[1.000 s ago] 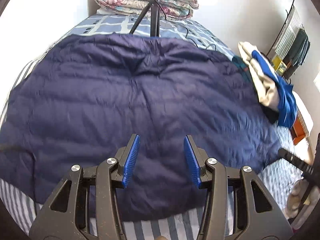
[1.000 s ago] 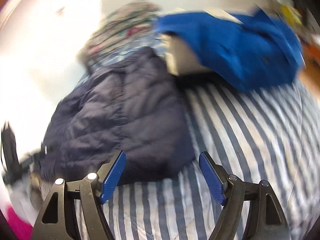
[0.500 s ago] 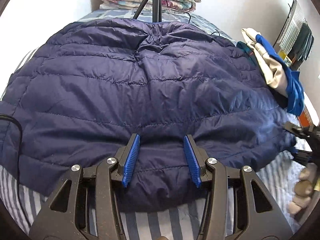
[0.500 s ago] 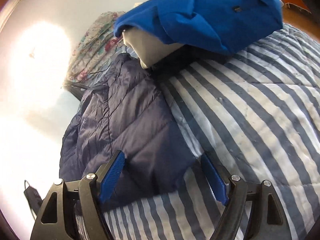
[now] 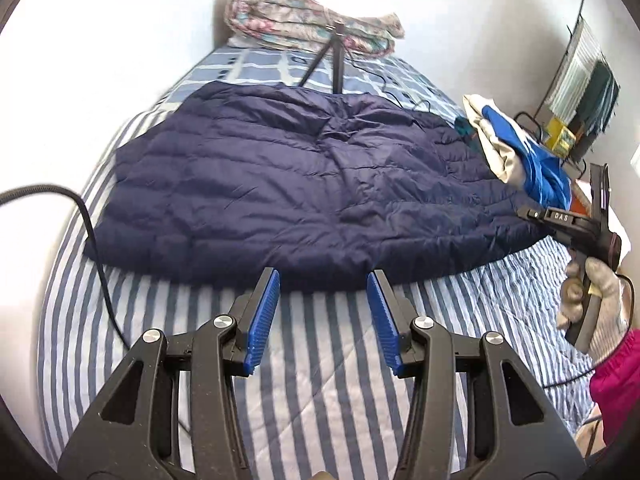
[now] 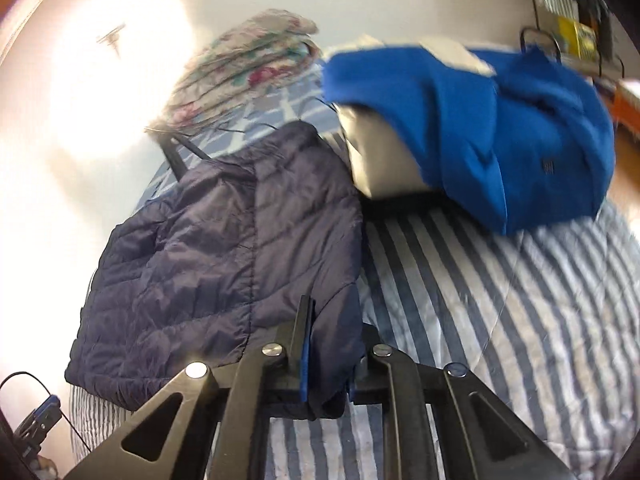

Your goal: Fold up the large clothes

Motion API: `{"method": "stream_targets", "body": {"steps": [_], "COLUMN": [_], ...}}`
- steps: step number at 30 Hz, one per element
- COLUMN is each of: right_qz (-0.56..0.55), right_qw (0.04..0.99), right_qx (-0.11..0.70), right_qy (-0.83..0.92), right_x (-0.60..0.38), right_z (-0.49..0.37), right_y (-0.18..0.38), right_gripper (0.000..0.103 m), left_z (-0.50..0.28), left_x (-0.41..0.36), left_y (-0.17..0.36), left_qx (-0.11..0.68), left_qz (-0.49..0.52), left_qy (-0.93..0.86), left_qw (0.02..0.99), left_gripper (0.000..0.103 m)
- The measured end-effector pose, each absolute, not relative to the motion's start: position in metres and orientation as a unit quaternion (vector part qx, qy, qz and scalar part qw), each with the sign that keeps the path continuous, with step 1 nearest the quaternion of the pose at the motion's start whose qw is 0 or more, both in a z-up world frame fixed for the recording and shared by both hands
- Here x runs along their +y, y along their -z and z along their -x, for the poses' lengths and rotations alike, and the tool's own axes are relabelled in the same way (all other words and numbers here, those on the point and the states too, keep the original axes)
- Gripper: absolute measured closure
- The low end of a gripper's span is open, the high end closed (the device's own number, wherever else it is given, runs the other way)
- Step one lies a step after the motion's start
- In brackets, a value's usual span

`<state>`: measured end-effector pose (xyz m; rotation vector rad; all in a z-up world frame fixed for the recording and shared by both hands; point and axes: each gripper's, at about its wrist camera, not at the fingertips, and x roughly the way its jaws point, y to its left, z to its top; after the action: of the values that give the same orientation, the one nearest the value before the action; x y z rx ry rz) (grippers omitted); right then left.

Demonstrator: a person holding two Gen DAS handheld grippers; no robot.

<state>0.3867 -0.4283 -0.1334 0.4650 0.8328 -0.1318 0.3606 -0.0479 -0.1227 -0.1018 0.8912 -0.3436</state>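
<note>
A navy quilted puffer jacket (image 5: pixel 304 192) lies spread across a blue-and-white striped bed (image 5: pixel 328 380). My left gripper (image 5: pixel 324 312) is open and empty, just short of the jacket's near edge, above the stripes. My right gripper (image 6: pixel 326 356) is shut on the jacket's near corner (image 6: pixel 332 344); the rest of the jacket (image 6: pixel 224 248) stretches away to the left. In the left wrist view the right gripper (image 5: pixel 568 224) shows at the jacket's right end, held by a gloved hand (image 5: pixel 600 300).
A pile of blue and cream clothes (image 5: pixel 516 156) (image 6: pixel 480 136) lies at the bed's right side. A folded floral quilt (image 5: pixel 312 24) and a tripod (image 5: pixel 332 60) stand at the head. A black cable (image 5: pixel 92 240) crosses the left side. A rack (image 5: pixel 580 92) stands by the right wall.
My left gripper has pulled back from over the jacket to just before its near edge. My right gripper has moved in and closed on the jacket's corner.
</note>
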Motion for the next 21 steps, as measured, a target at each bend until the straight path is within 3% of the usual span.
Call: {"method": "stream_targets", "body": {"steps": [11, 21], "right_qz": [-0.153, -0.072], "right_qw": [0.925, 0.954], "right_qx": [0.345, 0.289], "right_qy": [0.038, -0.031], "right_x": [-0.389, -0.292], "right_z": [-0.384, -0.401], "right_y": [0.06, -0.001], "right_gripper": [0.098, 0.1], "left_z": [-0.316, -0.302], "left_x": [-0.012, 0.027], "left_y": [0.137, 0.127], "left_qx": [0.439, 0.417], "left_qz": [0.069, 0.106], "left_qy": [0.163, 0.153], "left_qw": [0.881, 0.89], "left_gripper": [0.056, 0.056]}}
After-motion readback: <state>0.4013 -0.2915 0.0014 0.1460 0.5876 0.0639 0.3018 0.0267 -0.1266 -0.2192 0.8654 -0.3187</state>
